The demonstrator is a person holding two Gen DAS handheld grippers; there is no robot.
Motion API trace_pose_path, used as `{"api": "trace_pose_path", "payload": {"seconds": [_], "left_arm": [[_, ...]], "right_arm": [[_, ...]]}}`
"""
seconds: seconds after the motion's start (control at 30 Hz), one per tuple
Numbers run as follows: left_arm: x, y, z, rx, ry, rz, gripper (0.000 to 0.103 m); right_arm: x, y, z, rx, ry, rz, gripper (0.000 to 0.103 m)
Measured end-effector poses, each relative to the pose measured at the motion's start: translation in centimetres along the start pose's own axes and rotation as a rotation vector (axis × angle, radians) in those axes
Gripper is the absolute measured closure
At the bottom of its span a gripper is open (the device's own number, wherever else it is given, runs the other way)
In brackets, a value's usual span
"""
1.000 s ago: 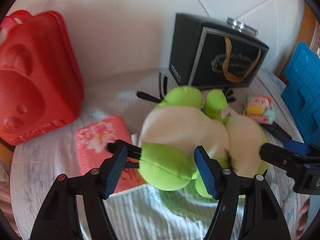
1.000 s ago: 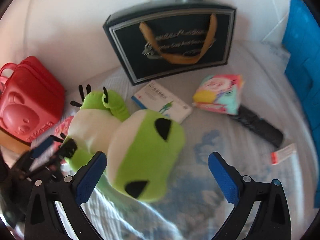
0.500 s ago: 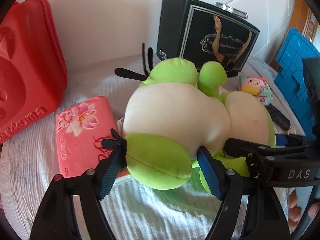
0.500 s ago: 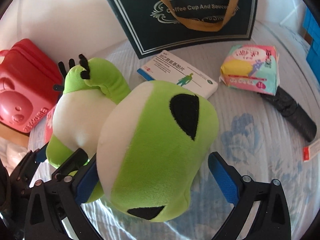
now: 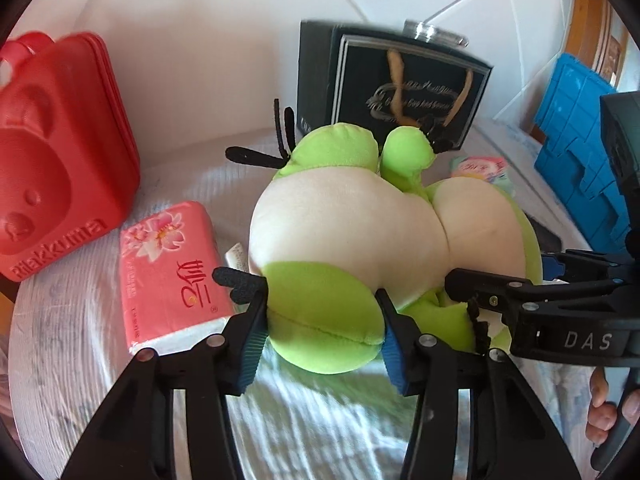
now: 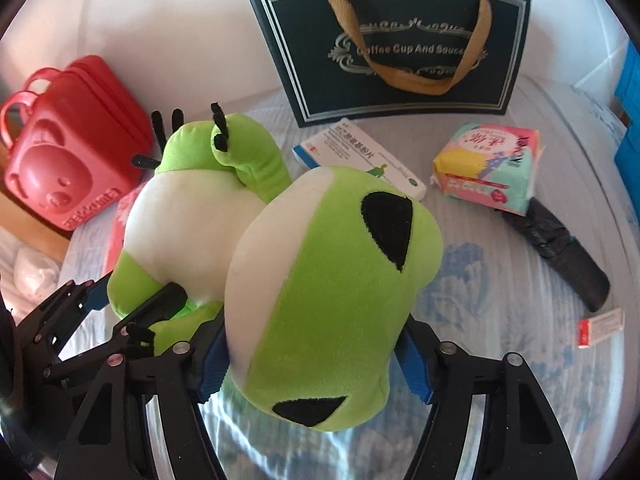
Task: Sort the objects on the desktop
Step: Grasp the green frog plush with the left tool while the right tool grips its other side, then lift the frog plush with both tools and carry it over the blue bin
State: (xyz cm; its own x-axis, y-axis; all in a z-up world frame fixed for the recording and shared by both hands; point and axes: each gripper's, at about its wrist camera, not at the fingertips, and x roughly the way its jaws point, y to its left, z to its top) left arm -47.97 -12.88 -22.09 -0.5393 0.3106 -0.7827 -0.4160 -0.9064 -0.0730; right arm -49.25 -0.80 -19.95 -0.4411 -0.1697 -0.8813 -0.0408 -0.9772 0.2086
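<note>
**Both grippers closing on the plush**

Sorting is looking barely begun: the things are still lying scattered over the cloth-covered bench (image 6: 480,264). A green plush (image 6: 320,280) is lying in the middle of it, with a pill box (image 6: 360,160) and a tissue pack (image 6: 488,168) behind it near the gift bag (image 6: 400,52), a black umbrella (image 6: 560,256) to the right, and a pink tissue pack (image 5: 172,272) beside the red case (image 5: 52,152) on the left. Nothing is looking grouped or put away yet, so nearly all the sorting is remaining

The left gripper (image 5: 322,320) is closing at about half width around a green foot of the plush; both blue pads are pressing into its sides. The right gripper (image 6: 316,356) is closing too, somewhat wider, around the plush's big head, and its pads are sitting against the head on either side. Whether the plush is lifting off the bench is not clear from these views. A hand (image 5: 608,412) is showing at the right gripper's handle
</note>
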Motion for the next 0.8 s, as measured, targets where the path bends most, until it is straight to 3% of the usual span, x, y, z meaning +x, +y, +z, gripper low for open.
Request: {"api": "trace_pose_path", "payload": {"seconds": [0.4, 0.8], "left_arm": [[-12.0, -4.2, 0.0, -0.007, -0.19, 0.005, 0.053], [-23.7, -10.4, -2.9, 0.036, -0.342, -0.013, 0.053]], "right_arm": [[-12.0, 0.9, -2.0, -0.079, -0.156, 0.019, 0.033], [-25.6, 0.0, -8.0, -0.115, -0.313, 0.026, 0.033]]}}
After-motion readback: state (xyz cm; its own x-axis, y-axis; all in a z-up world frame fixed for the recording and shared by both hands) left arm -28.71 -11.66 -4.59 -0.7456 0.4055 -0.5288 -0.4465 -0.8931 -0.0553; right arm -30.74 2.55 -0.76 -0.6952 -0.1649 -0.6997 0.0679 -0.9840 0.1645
